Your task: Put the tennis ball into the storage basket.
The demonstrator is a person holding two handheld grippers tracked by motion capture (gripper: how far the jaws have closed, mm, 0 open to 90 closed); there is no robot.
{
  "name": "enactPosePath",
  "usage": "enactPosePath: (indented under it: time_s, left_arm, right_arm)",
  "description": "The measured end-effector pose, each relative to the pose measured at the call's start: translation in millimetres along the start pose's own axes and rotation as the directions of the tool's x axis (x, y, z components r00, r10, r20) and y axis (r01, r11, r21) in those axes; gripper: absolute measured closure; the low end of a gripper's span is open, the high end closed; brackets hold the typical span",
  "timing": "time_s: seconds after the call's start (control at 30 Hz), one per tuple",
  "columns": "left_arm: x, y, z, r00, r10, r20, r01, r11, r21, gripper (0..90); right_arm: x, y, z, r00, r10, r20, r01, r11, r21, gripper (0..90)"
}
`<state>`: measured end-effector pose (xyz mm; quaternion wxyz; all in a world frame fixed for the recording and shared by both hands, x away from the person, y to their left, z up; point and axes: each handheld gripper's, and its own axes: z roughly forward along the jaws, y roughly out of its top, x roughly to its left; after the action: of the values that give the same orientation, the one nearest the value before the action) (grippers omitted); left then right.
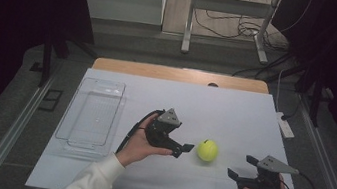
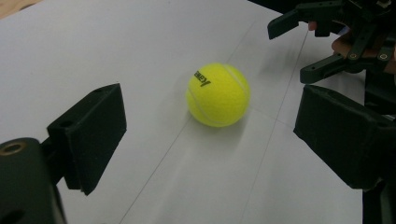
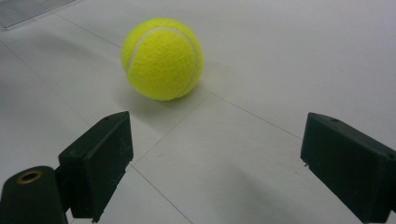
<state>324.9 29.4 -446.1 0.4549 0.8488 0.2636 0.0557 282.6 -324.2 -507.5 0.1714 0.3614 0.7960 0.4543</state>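
A yellow tennis ball [image 1: 207, 150] lies on the white mat [image 1: 234, 114], between my two grippers. My left gripper [image 1: 183, 150] sits just left of the ball, open, its jaws pointing at it without touching. In the left gripper view the ball [image 2: 218, 94] rests a little beyond the wide-apart jaws of the left gripper [image 2: 210, 119]. My right gripper [image 1: 240, 168] is to the ball's right and nearer the front edge, open and empty. The right gripper view shows the ball [image 3: 162, 58] ahead and to the left of the right gripper [image 3: 217, 154].
A clear plastic tray [image 1: 93, 113] stands at the mat's left side, its corner [image 3: 28, 9] also in the right gripper view. A small white device [image 1: 285, 126] lies at the mat's right edge. The other hand's open gripper [image 2: 327, 42] appears beyond the ball.
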Motion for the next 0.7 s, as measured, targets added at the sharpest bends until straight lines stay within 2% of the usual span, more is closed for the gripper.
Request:
enactPosePath:
  time_s: [0.7]
  left_arm:
    - [-2.2, 3.6, 18.4, 0.9997, 0.006, 0.022, -0.007, 0.9997, 0.022, 10.1]
  right_arm:
    - [-0.1, -0.2, 0.2, 1.0, 0.002, -0.001, -0.002, 1.0, 0.0, 9.7]
